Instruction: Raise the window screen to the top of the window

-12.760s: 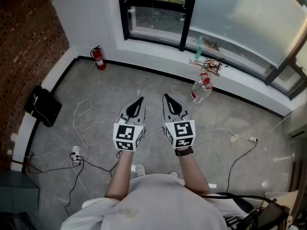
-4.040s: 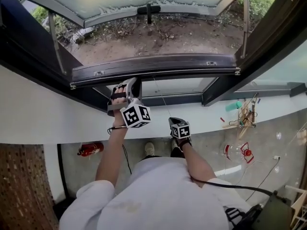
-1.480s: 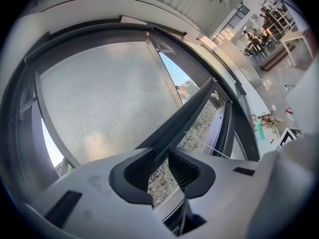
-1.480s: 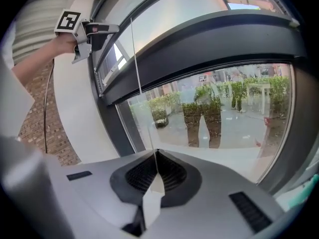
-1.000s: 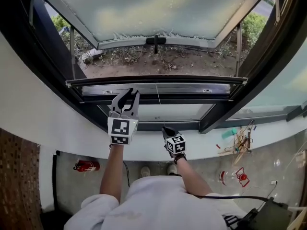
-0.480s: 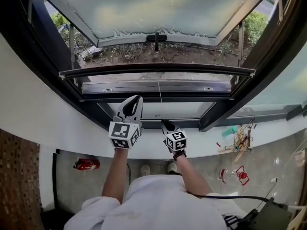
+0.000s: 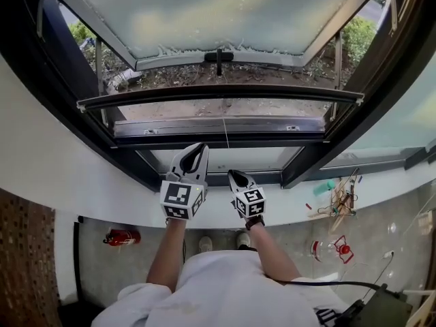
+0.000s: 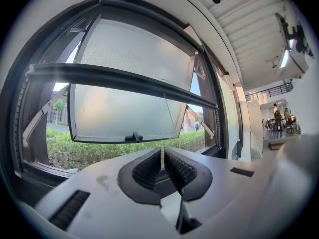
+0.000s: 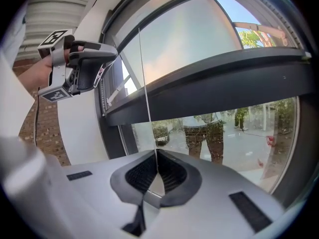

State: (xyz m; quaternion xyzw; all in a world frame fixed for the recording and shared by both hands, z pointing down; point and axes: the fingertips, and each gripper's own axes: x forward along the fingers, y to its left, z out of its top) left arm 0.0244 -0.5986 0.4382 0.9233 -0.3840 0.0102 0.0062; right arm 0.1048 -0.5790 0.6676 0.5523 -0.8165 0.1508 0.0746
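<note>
Nearest me, the person's two forearms reach out over the white sill (image 7: 102,196). The left gripper (image 7: 198,146) has its jaws drawn in to a mere slit with nothing between them, so it is only standing by. Just beside it, the right gripper (image 7: 234,174) is clamped tight on the thin pull cord (image 7: 225,131); the cord runs taut from those pinched tips up past the lower window frame (image 7: 218,140) to the middle of the screen's dark rail (image 7: 218,92). That rail lies straight across the opening, partway up and well short of the top. Beyond it the frosted sash (image 7: 225,12) swings outward, its handle (image 7: 219,56) over bare ground and shrubs. I judge the raising to be in mid-course, with the cord hand governing the rail's climb. The next move calls for feeding the cord upward evenly, keeping it pinched so that the rail does not snap away, until it seats against the head of the frame; the idle gripper could steady the rail if it tilts. The mesh itself I cannot make out; whether it is rolled in above the rail is unclear. The top of the frame is cut off looking down from the head, and the rail's ends are lost against the dark side channels.
</note>
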